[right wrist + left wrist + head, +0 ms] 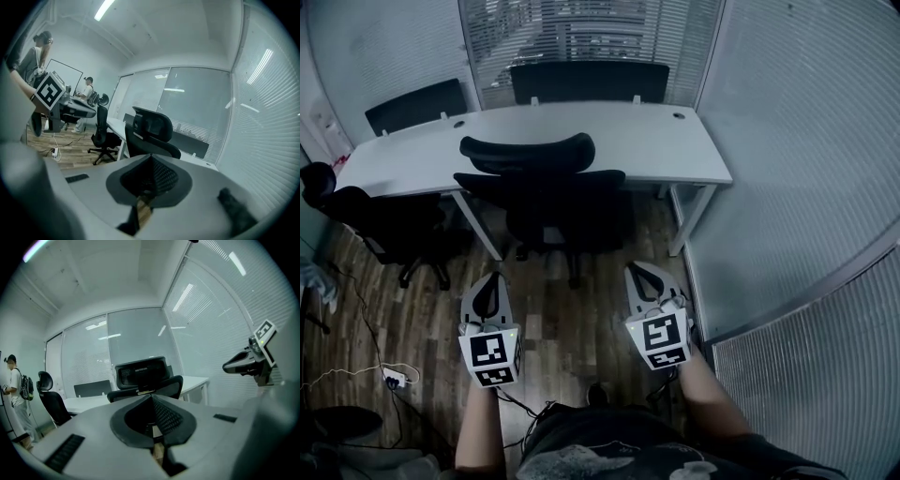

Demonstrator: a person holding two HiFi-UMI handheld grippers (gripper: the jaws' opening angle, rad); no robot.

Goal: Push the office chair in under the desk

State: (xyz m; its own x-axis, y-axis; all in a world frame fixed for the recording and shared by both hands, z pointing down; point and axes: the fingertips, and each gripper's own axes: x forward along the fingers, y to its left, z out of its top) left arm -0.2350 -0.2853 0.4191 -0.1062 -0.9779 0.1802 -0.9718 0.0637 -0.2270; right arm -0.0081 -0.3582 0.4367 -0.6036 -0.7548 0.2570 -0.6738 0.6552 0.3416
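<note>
Position of the office chair (546, 192): it stands at the near long edge of the white desk (675, 150), between the desk legs, backrest upright and facing the person. Its seat appears to sit beneath the desk top, while the headrest rises above the edge. By that placement the push looks largely done, though how deep the seat goes cannot be confirmed from above.

Left tongs (492, 286) and right tongs (642, 279) are both clenched with nothing between the tips, which each gripper view confirms. They are held level, side by side, over the wooden floor (572, 328), apart from the backrest and aimed at it. Closed tips suit pushing more than gripping, so this reads either as a stance for a further shove or as hands clear of a finished job.

A second office chair (380, 220) stands at the desk's left end, angled away. A glass partition (797, 141) closes the right side, leaving little sideways room.
</note>
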